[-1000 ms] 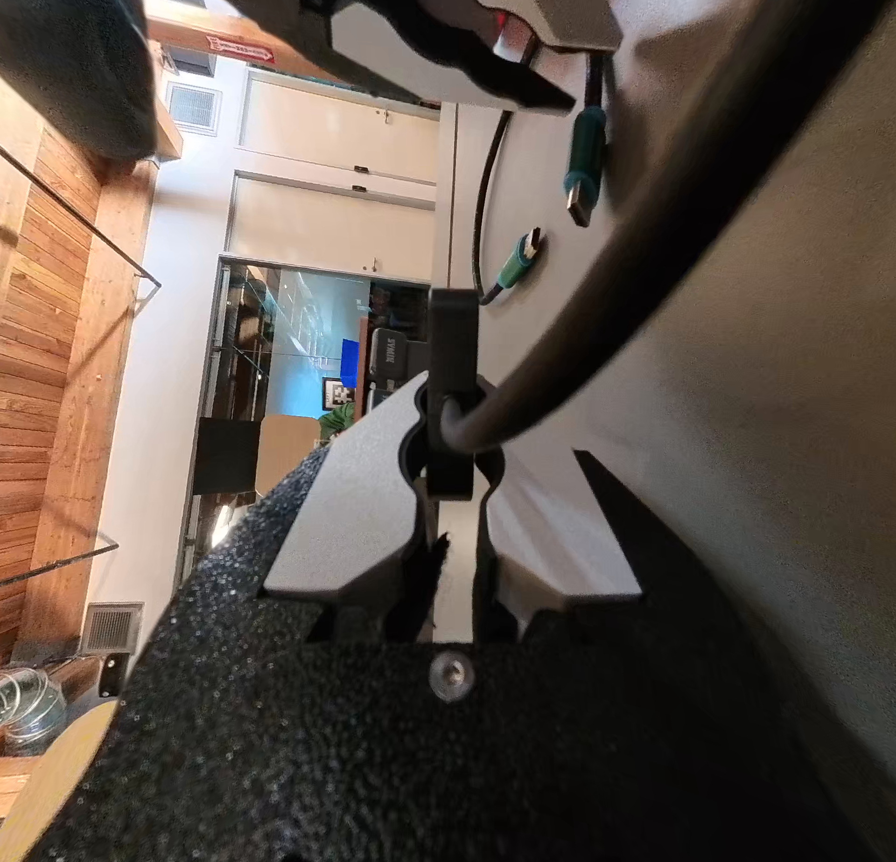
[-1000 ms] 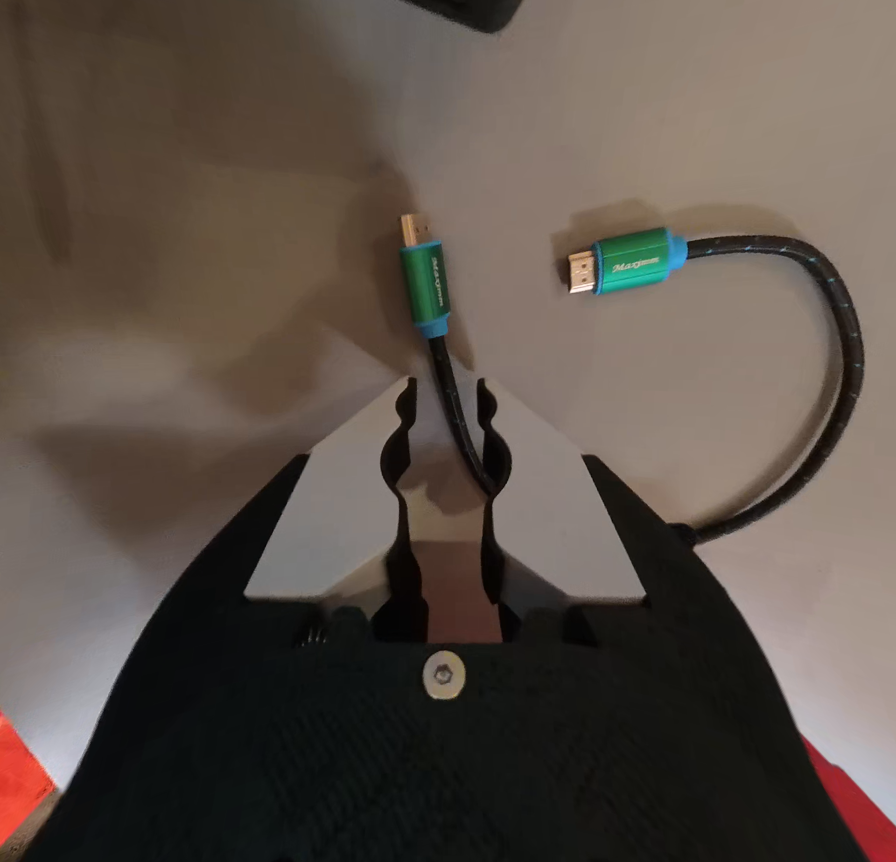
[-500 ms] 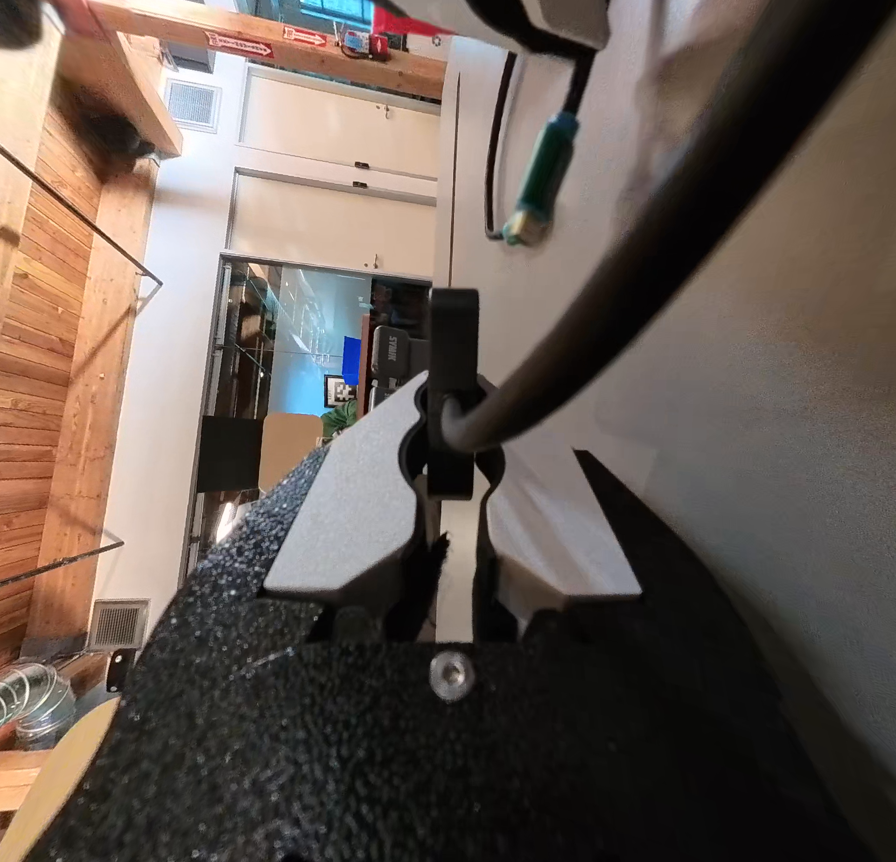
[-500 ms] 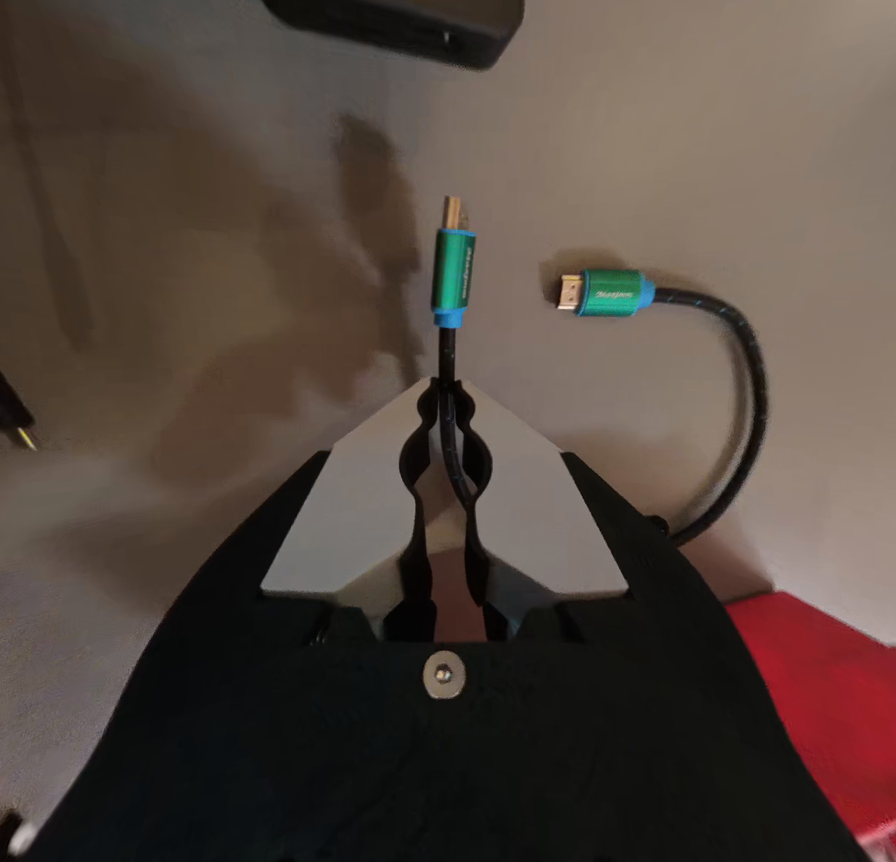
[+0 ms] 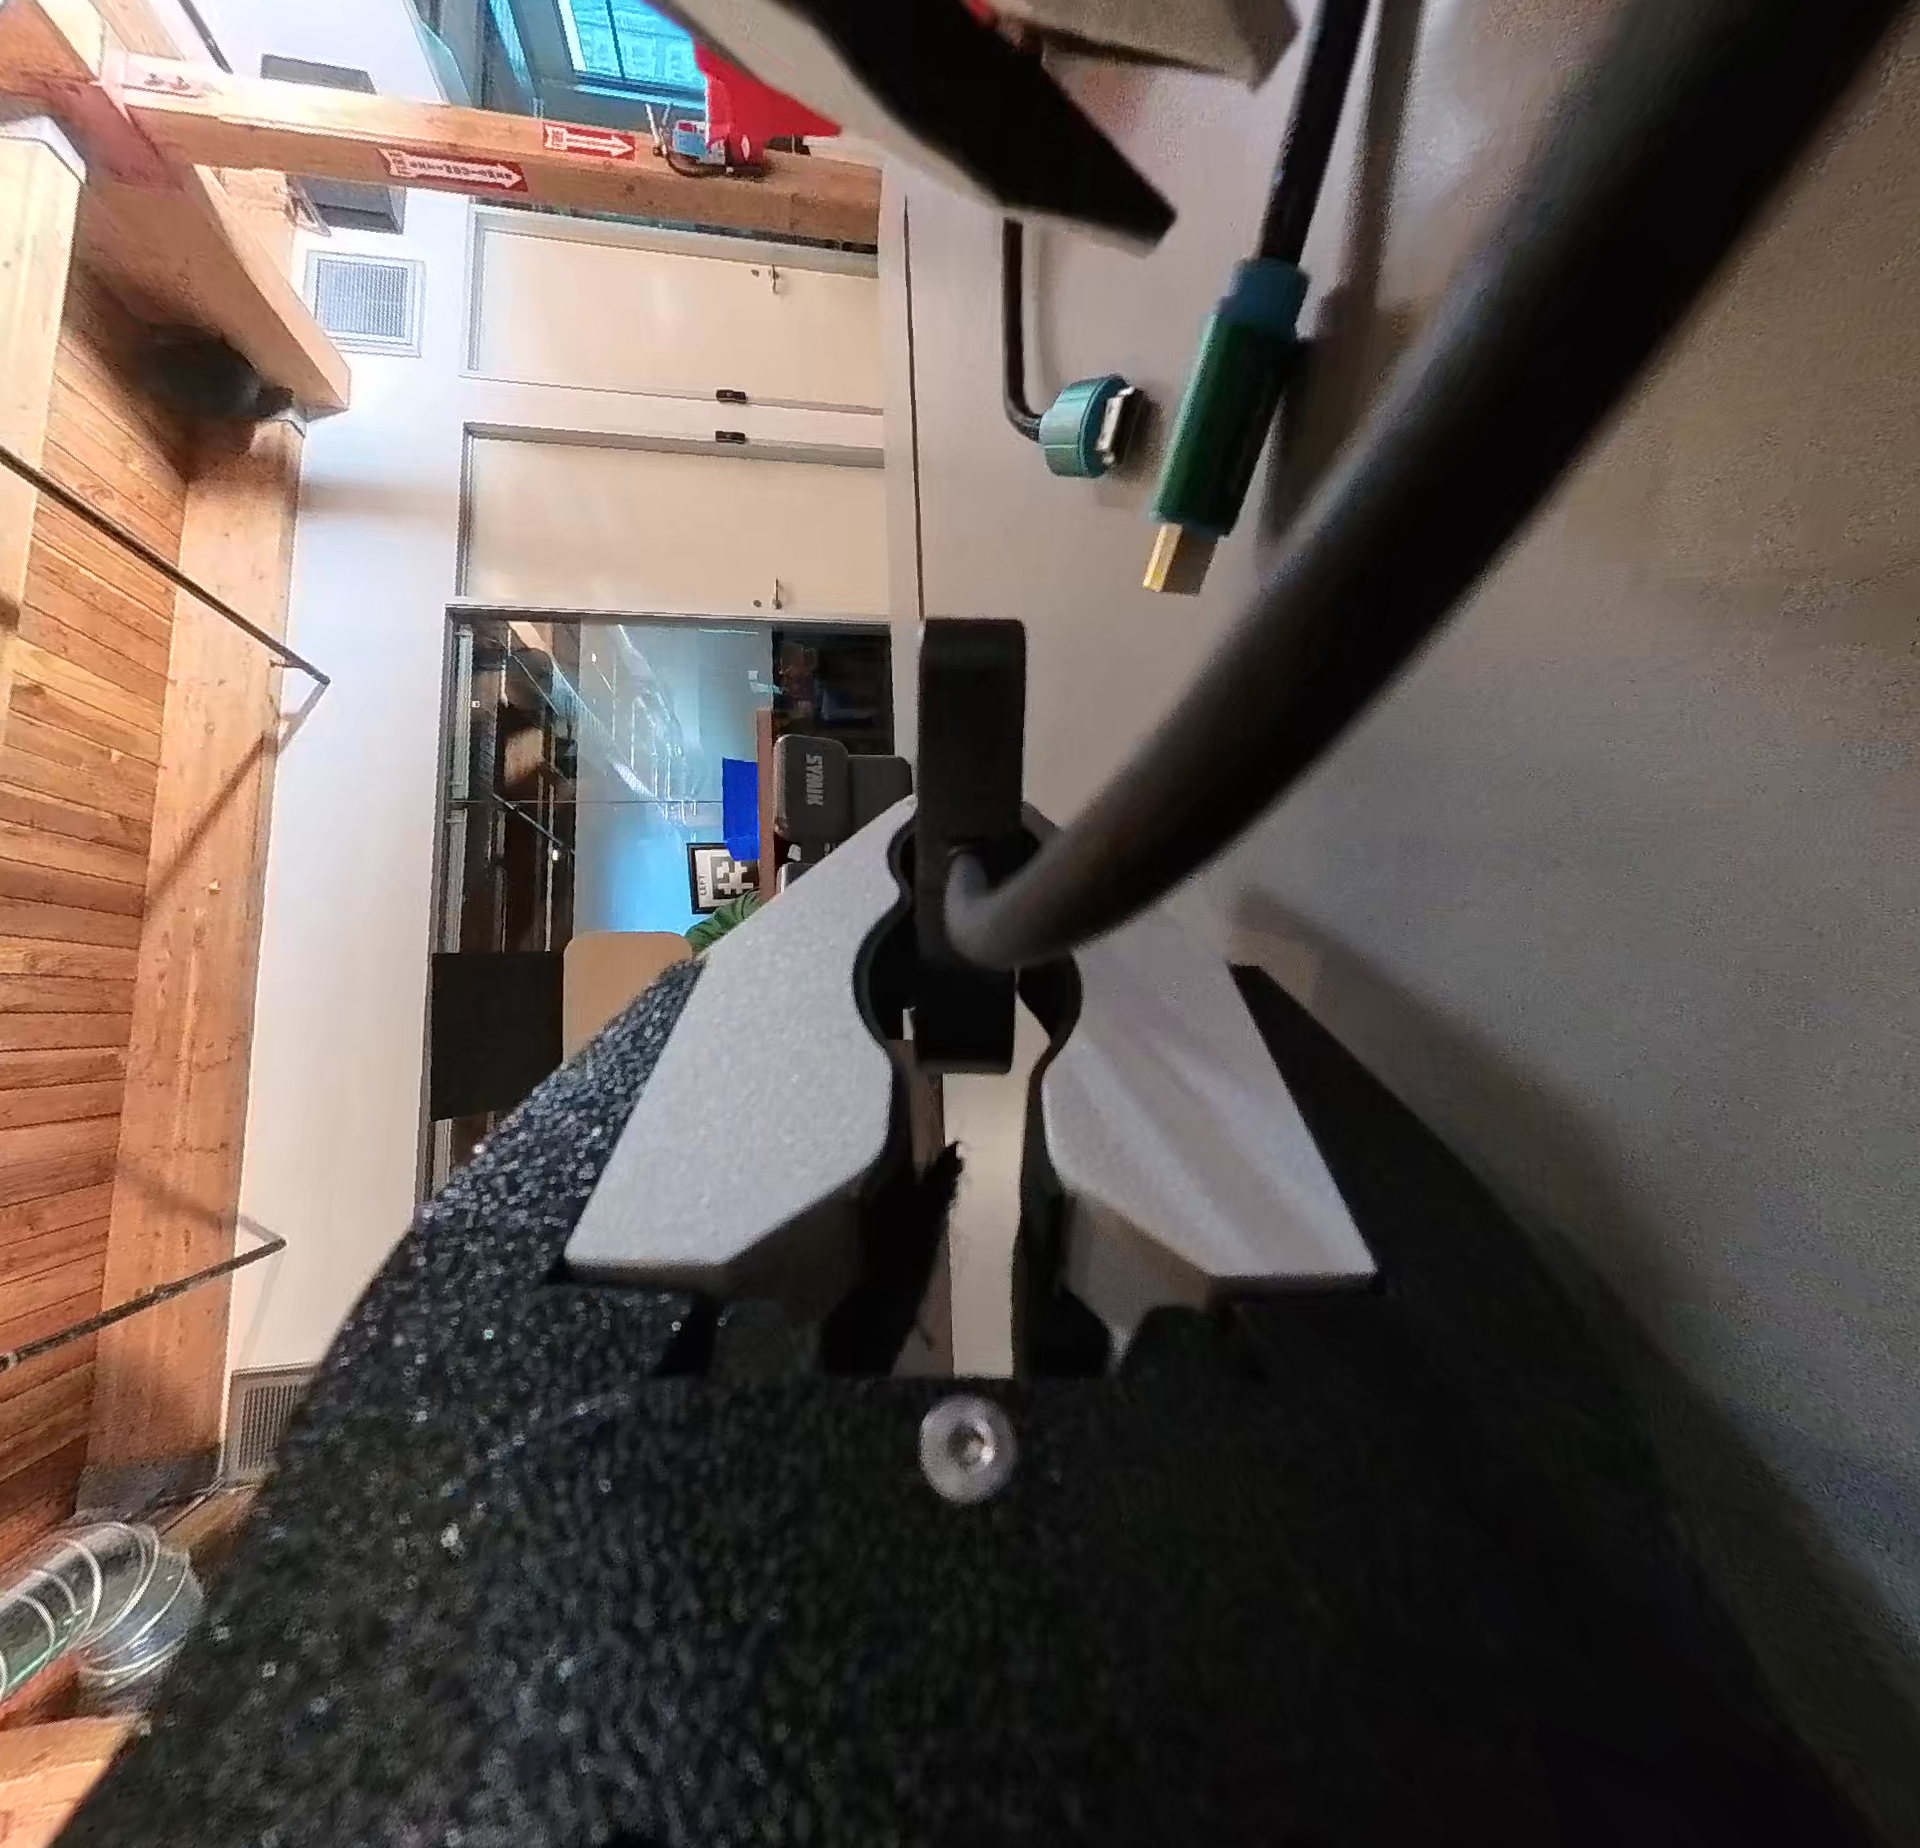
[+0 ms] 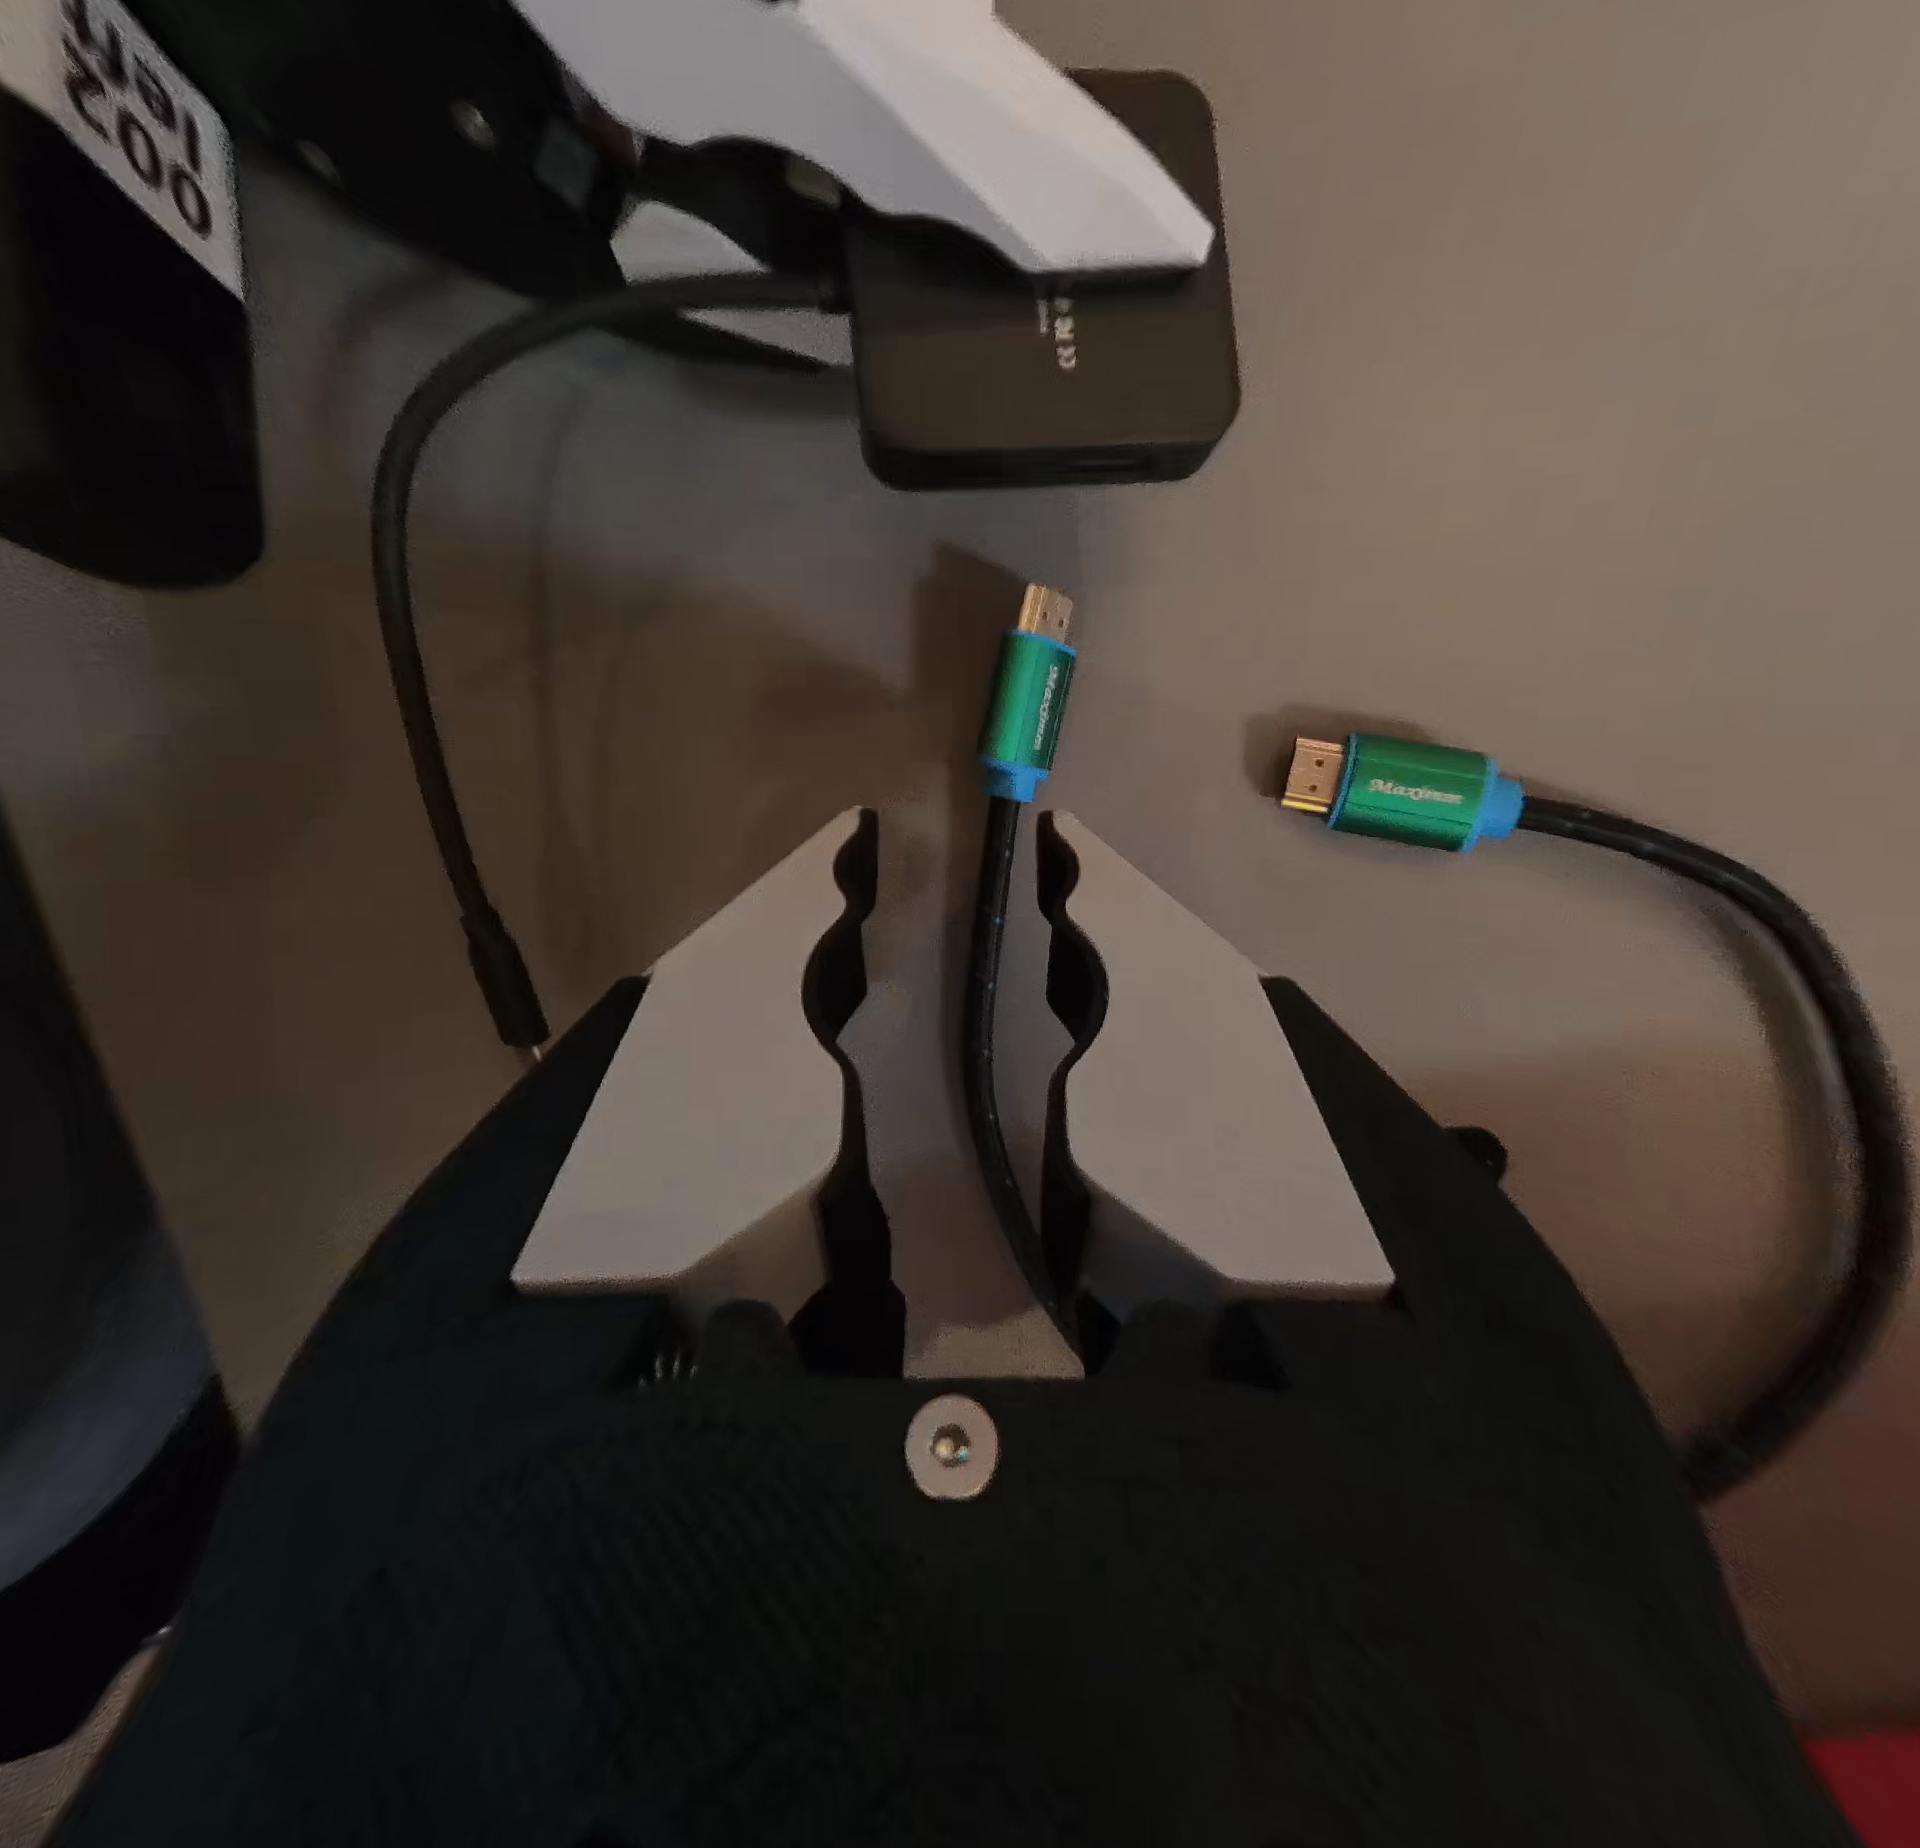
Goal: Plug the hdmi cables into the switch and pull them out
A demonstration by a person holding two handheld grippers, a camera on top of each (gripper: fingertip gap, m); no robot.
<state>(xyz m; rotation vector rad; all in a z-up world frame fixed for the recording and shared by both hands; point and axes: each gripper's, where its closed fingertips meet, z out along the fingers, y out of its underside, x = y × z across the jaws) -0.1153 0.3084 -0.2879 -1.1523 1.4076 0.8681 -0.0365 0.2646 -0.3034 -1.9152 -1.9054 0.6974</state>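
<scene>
My left gripper is shut on the black switch, seen edge-on, with its thick black lead curving away. In the right wrist view, one of the left gripper's pale fingers lies over the switch. My right gripper is open. A braided HDMI cable runs between its fingers, close to the right one. That cable's green plug points at the switch from a short way off. A second green plug lies on the table to the right. Both plugs show in the left wrist view.
The grey table carries everything. The switch's black lead loops down the left side. The left gripper's black body with a white label fills the top left. A red patch sits at the bottom right corner. Some 10 centimetres of space lies between my two pairs of fingers.
My right gripper shut on the cable half a second ago and has now opened again. It has moved closer to the switch, which the left gripper still holds.
</scene>
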